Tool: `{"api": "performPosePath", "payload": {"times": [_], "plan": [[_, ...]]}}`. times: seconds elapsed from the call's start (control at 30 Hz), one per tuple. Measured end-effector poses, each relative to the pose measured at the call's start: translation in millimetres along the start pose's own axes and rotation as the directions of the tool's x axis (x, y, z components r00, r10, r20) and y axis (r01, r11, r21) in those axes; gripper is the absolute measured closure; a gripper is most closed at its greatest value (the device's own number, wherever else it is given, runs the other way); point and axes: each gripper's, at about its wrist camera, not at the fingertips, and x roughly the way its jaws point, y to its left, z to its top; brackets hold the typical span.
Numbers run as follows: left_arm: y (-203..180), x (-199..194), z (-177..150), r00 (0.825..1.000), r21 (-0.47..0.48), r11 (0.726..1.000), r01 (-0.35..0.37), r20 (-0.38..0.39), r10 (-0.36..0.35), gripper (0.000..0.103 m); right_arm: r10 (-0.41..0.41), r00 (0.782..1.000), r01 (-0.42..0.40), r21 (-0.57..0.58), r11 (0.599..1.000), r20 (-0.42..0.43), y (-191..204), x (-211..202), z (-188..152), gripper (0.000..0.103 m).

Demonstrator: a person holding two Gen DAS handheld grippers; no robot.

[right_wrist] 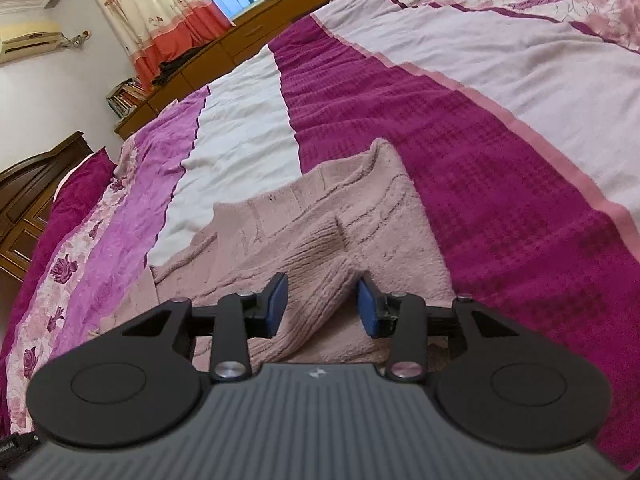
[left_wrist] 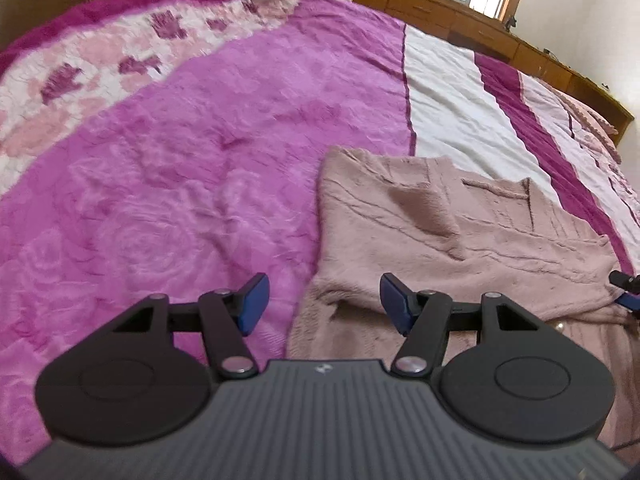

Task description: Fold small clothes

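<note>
A fuzzy dusty-pink knit garment [left_wrist: 440, 232] lies partly folded on the bed. My left gripper [left_wrist: 324, 304] is open, low over the garment's near left edge, with nothing between its blue pads. In the right wrist view the same garment [right_wrist: 288, 232] has a raised ribbed fold [right_wrist: 320, 280] running between the pads of my right gripper [right_wrist: 322, 306]. The jaws stand open on either side of the fold and do not pinch it. The tip of the right gripper shows at the right edge of the left wrist view [left_wrist: 626, 290].
The bed is covered with a pink embossed blanket [left_wrist: 192, 184] and a magenta, white and floral striped bedspread [right_wrist: 460, 128]. A wooden headboard ledge [left_wrist: 460, 20] runs along the far side under a window. A curtain [right_wrist: 160, 20] and books [right_wrist: 124, 98] are beyond the bed.
</note>
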Motion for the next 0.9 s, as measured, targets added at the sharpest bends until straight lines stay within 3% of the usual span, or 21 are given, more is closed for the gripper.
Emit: {"api": "performPosePath", "payload": {"times": [0.13,0.2,0.27,0.43,0.57,0.67,0.83,0.9], "plan": [[-4.7,27.0,4.8,0.995,-0.057,0.997,0.059,-0.078,-0.064,0.042,0.004,1.000,-0.004,-0.006,1.000,0.002,2.7,3.0,0.9,0.078],[-5.6,35.2,4.6,0.992,-0.078,0.994,0.079,-0.093,-0.086,0.075,0.006,1.000,-0.006,-0.005,1.000,0.008,3.1,2.2,1.4,0.083],[-5.6,35.6,3.5,0.991,-0.092,0.991,0.102,-0.083,-0.109,0.079,0.012,1.000,-0.012,-0.010,1.000,0.014,4.7,1.3,2.5,0.088],[12.4,25.0,3.7,0.995,-0.148,0.984,0.097,-0.009,-0.099,0.080,0.058,0.997,-0.057,-0.017,0.998,0.042,11.7,-9.1,5.3,0.093],[33.4,30.8,0.8,0.995,-0.231,0.969,0.083,-0.034,-0.094,0.080,0.108,0.993,-0.106,-0.036,0.994,0.050,16.0,-21.4,1.7,0.093],[27.0,31.3,0.9,0.995,-0.177,0.981,0.077,-0.054,-0.088,0.078,0.058,0.998,-0.055,-0.094,0.994,0.031,14.3,-18.2,-10.7,0.093],[15.5,25.2,12.7,0.997,-0.100,0.993,0.062,-0.042,-0.066,0.070,0.036,0.999,-0.038,-0.071,0.997,-0.034,1.4,-7.0,-22.7,0.091],[14.3,23.5,18.5,0.998,-0.081,0.995,0.058,-0.023,-0.060,0.069,0.044,0.998,-0.048,-0.079,0.996,-0.049,3.0,-9.2,-19.9,0.081]]}}
